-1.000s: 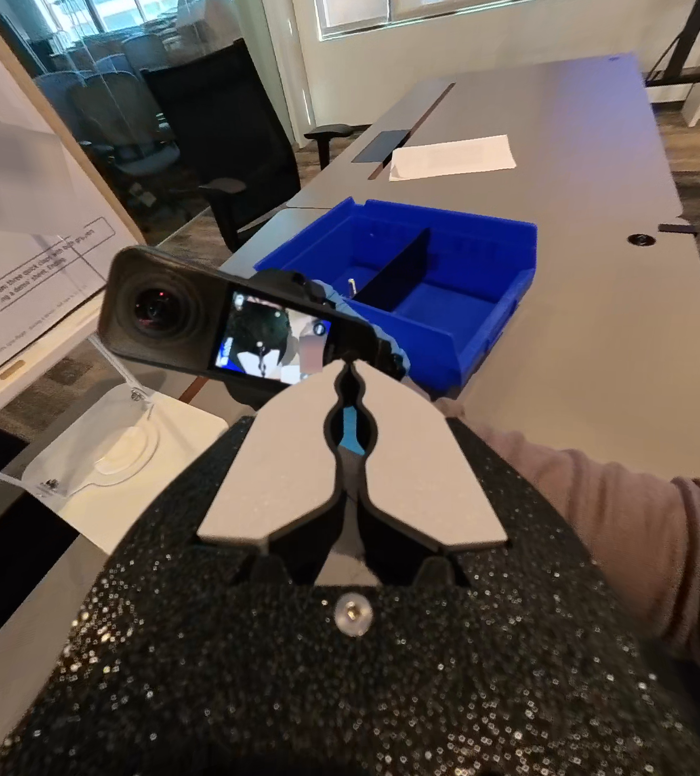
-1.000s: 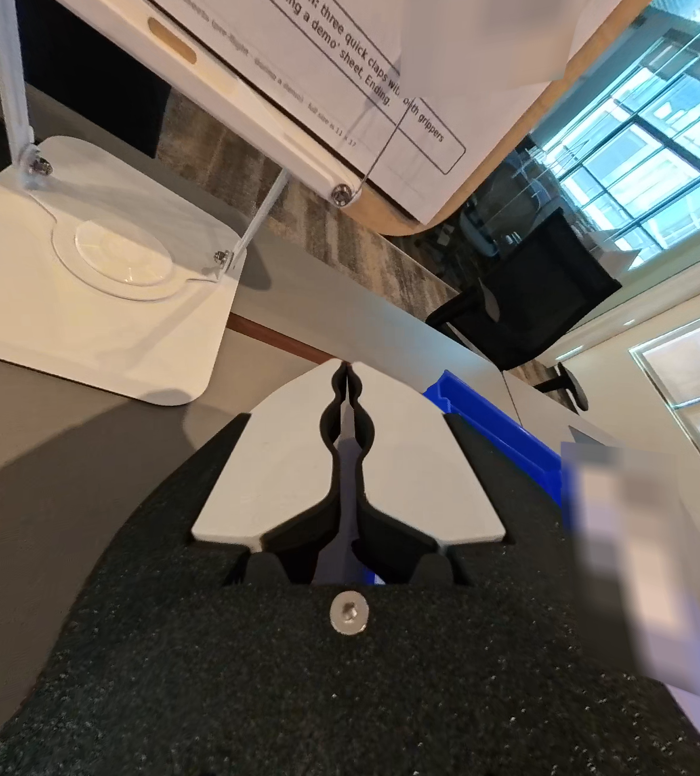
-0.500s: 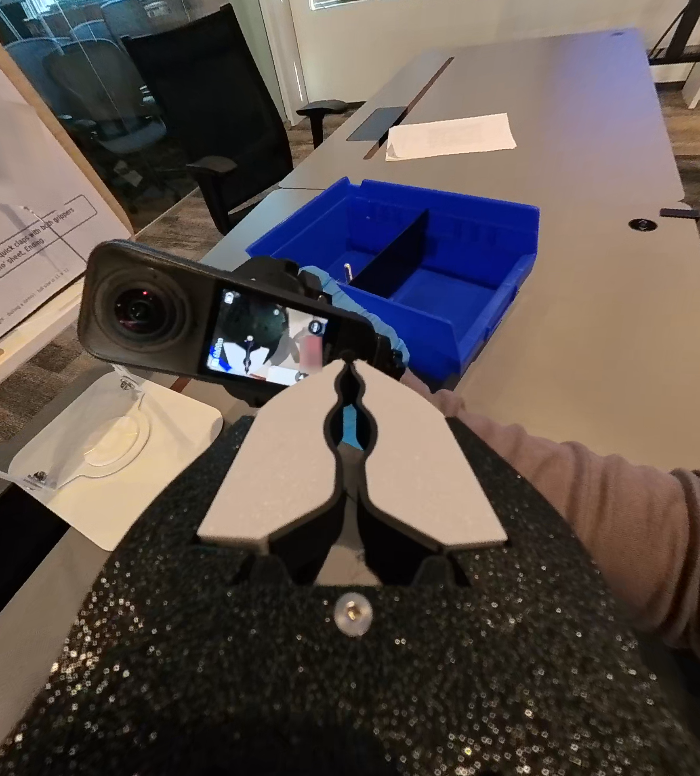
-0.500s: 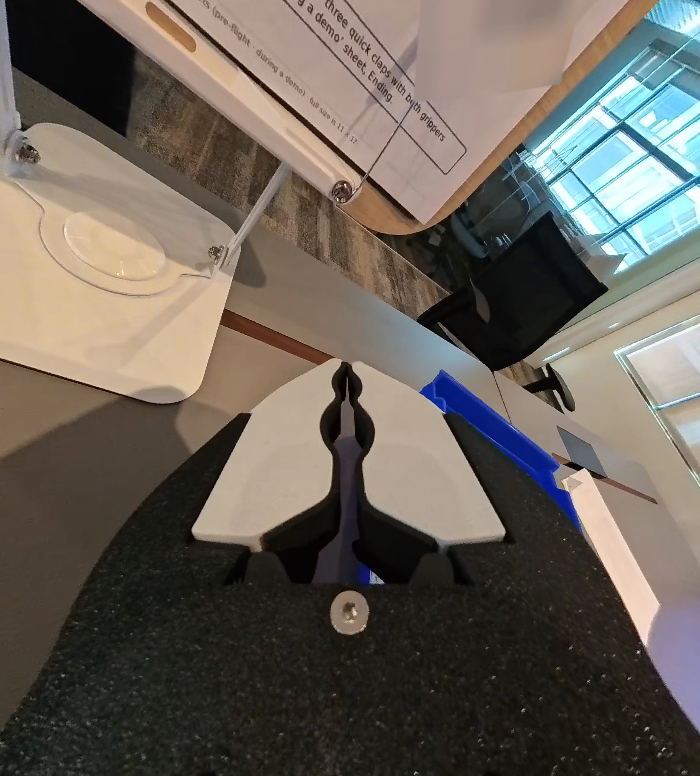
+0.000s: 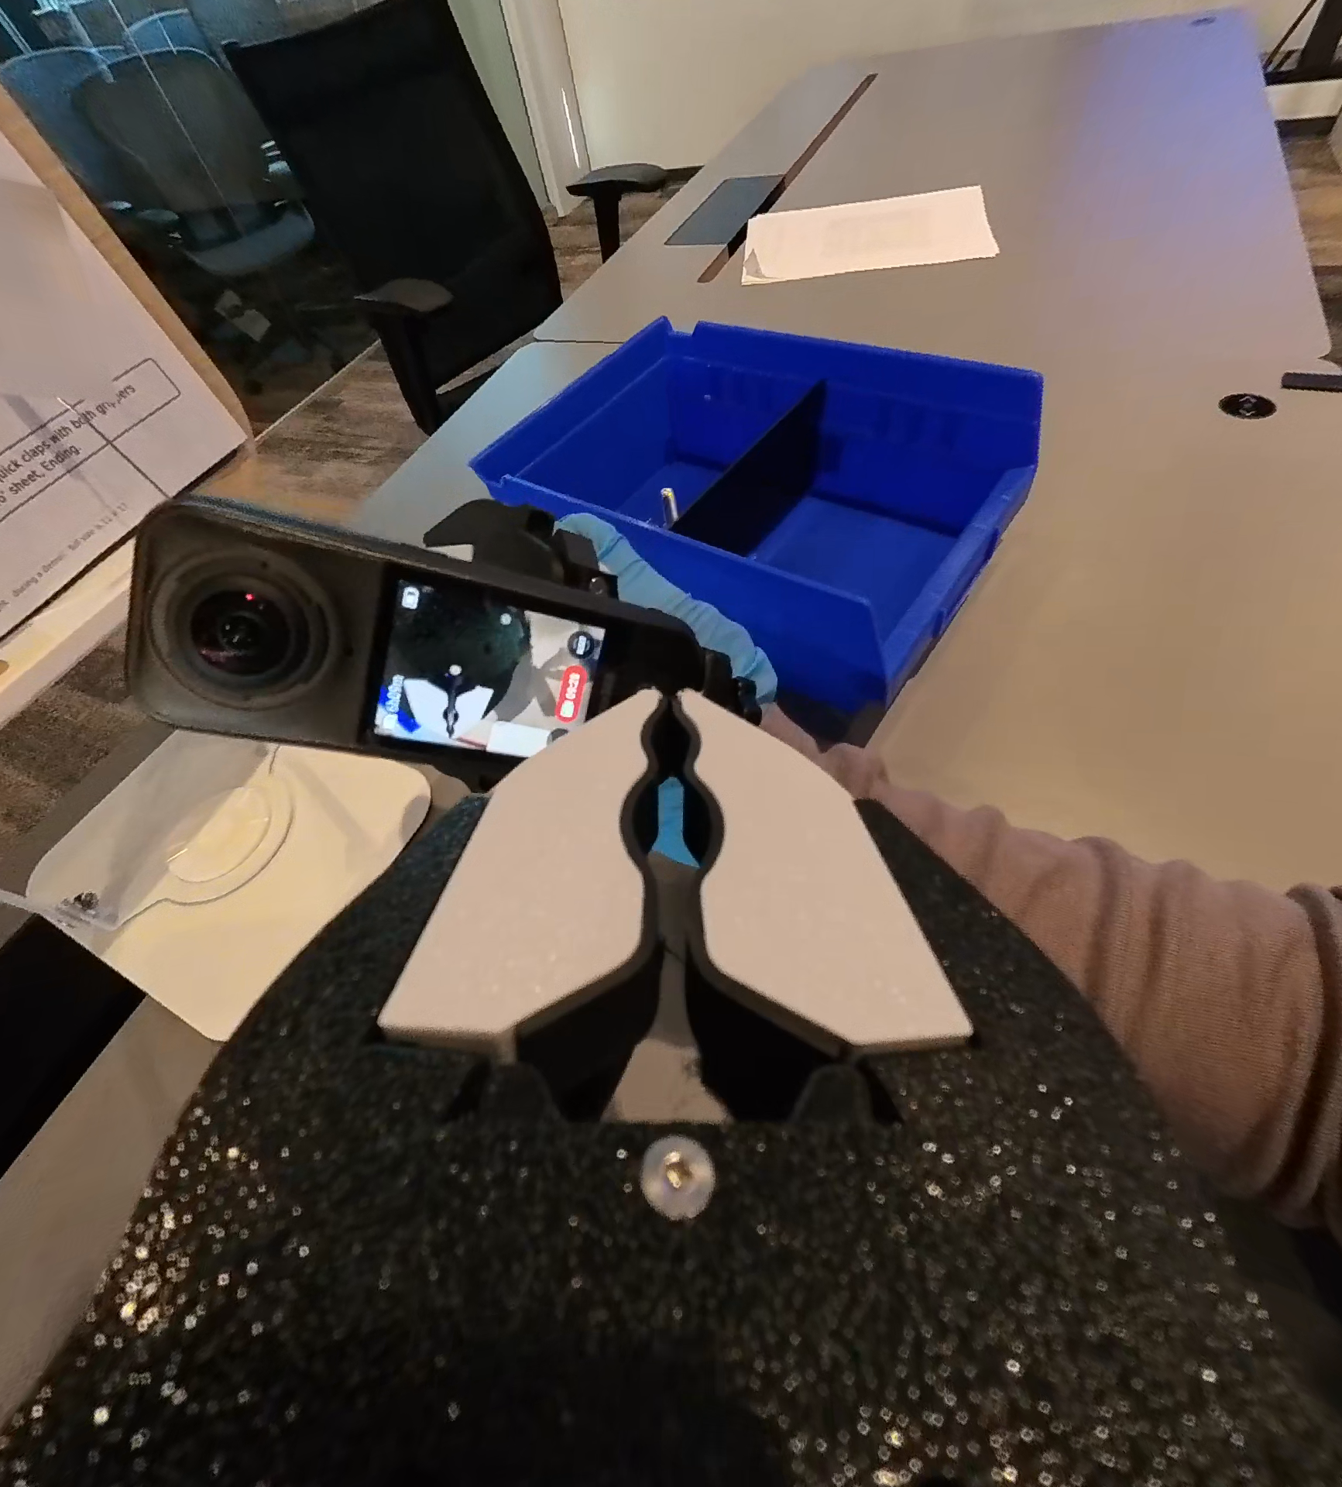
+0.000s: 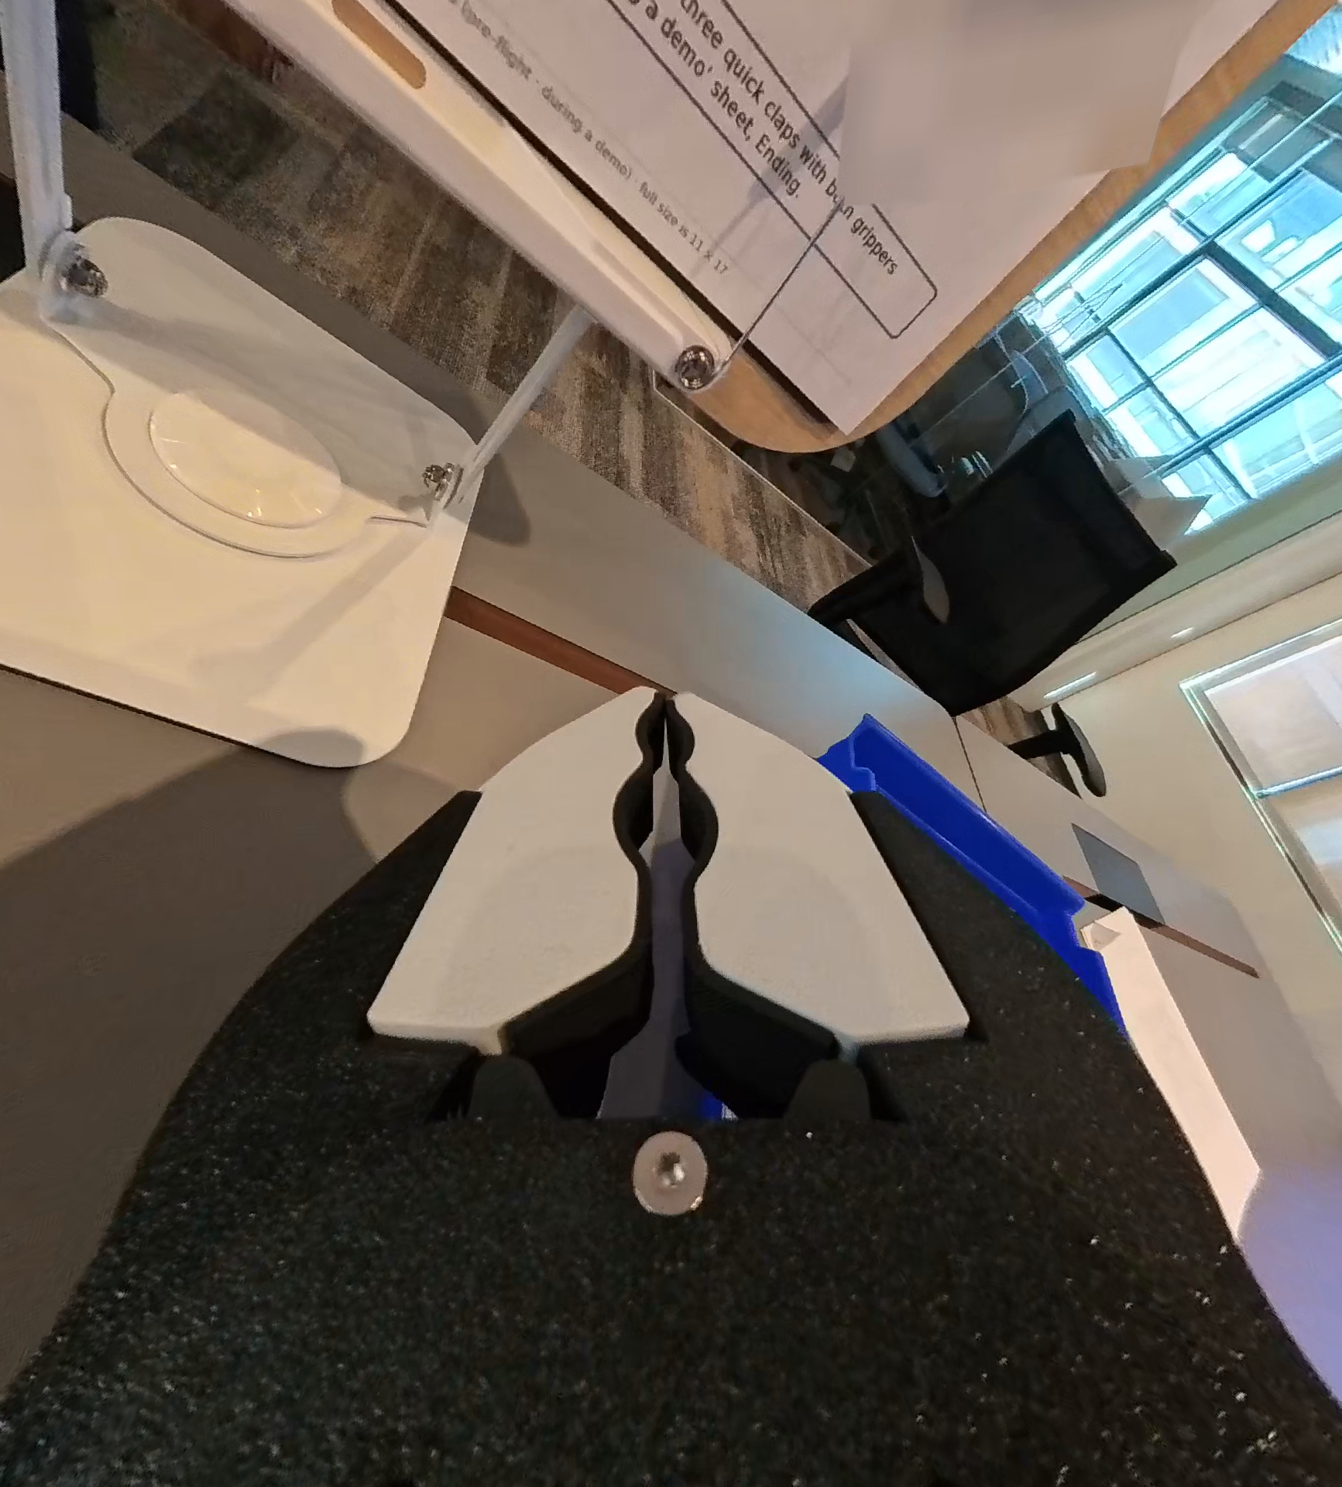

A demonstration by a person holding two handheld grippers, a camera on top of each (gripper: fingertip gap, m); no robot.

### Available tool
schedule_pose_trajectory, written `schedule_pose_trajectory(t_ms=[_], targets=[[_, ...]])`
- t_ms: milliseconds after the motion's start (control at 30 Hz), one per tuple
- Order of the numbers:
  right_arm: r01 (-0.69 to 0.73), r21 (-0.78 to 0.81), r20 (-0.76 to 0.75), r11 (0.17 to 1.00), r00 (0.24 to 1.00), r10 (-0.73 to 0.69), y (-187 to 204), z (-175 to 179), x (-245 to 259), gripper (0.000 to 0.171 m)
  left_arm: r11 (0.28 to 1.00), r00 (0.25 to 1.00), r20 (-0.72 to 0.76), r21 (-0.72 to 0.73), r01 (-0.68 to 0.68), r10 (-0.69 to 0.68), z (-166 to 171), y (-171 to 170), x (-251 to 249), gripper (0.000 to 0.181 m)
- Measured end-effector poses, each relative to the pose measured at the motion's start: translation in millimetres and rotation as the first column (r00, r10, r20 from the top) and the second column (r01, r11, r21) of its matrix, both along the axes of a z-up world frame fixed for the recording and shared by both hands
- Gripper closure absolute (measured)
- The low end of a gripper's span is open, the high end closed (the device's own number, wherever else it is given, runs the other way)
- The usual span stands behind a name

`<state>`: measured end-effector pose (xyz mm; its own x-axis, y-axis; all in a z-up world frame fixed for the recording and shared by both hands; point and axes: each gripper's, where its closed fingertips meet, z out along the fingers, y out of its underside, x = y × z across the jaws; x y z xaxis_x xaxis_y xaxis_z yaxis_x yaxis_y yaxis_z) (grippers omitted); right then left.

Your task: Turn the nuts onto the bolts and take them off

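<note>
At nine o'clock in the left wrist view, a white flat stand base with a clear round disc is seen on the long grey table, with a white printed sheet on a board leaning above it at ten o'clock. Just right of that, a black wide-lens camera with a lit screen is carried on the right gripper, held by a hand in a blue glove. At the centre, the left gripper is seen with its two grey fingers pressed together, nothing between them. At one o'clock sits a blue plastic bin with a dark divider; a small silver bolt stands upright in its left compartment. No nuts can be made out. A white paper sheet lies well beyond the bin at twelve o'clock.

In the right wrist view, the right gripper is likewise closed on nothing, with the bin's blue rim at three o'clock.

The task is judged not yet begun: no bolt or nut is held, and every threading and unthreading step is left.
</note>
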<state>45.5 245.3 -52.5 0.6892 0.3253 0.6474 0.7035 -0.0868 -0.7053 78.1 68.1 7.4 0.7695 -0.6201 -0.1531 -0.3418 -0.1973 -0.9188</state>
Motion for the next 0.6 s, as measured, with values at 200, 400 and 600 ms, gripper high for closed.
schedule_pose_trajectory(t_ms=[200, 400, 600], targets=[[-0.008, -0.004, 0.01, 1.0, 1.0, 0.008, -0.1, -4.3, -3.7, 0.171, 1.0, 0.999, -0.027, -0.016, -0.021, 0.02, -3.4, 0.7, -2.9, 0.181], [-0.019, -0.017, -0.003, 1.0, 1.0, 0.019, -1.1, -7.0, -6.5, 0.171, 0.999, 0.999, -0.036, -0.022, -0.036, 0.035, -4.1, 1.4, -3.0, 0.181], [-0.018, -0.025, 0.008, 1.0, 1.0, 0.019, -0.8, -10.5, -7.8, 0.171, 0.999, 0.999, -0.035, -0.035, -0.038, 0.036, -5.8, 2.1, -4.6, 0.181]])
